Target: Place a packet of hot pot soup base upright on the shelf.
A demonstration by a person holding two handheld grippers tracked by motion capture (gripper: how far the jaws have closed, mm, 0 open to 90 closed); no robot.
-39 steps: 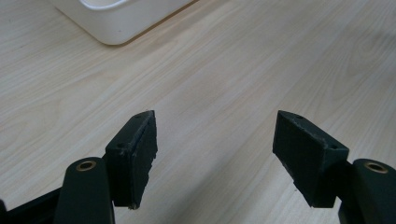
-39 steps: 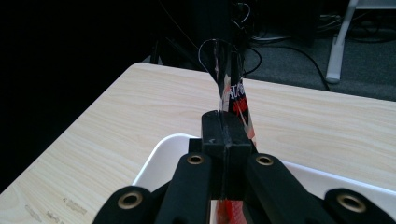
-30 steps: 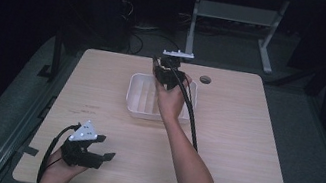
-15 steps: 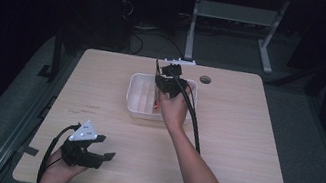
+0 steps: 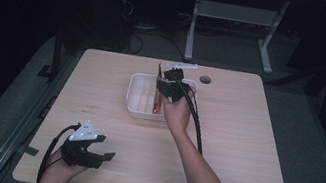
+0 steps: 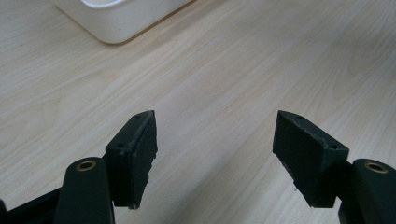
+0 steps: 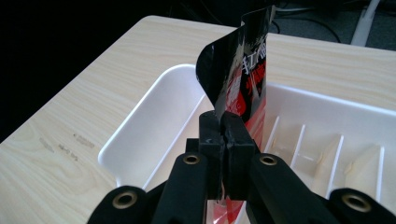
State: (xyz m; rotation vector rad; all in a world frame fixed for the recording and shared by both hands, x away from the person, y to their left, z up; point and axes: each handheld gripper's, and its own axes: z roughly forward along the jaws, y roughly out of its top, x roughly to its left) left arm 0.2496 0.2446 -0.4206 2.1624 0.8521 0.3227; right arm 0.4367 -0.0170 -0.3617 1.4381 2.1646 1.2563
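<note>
Wooden table [image 5: 244, 136] bears white tray [image 7: 154, 107]; right gripper [image 7: 226, 122] clamps curled black-red packet [image 7: 243, 79]; left gripper [image 6: 215, 135] gapes.

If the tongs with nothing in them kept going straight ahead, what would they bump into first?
Probably the white bin. The left tongs are open over bare table, pointing towards the bin's corner, with nothing between. Depth is hard to judge, so they might scrape the tabletop first.

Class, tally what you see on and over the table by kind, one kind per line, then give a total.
Hand-held grippers: 2, left open, right shut
White divided trays: 1
Black-and-red packets: 1, clamped in the right one, over the tray
Total: 4
</note>
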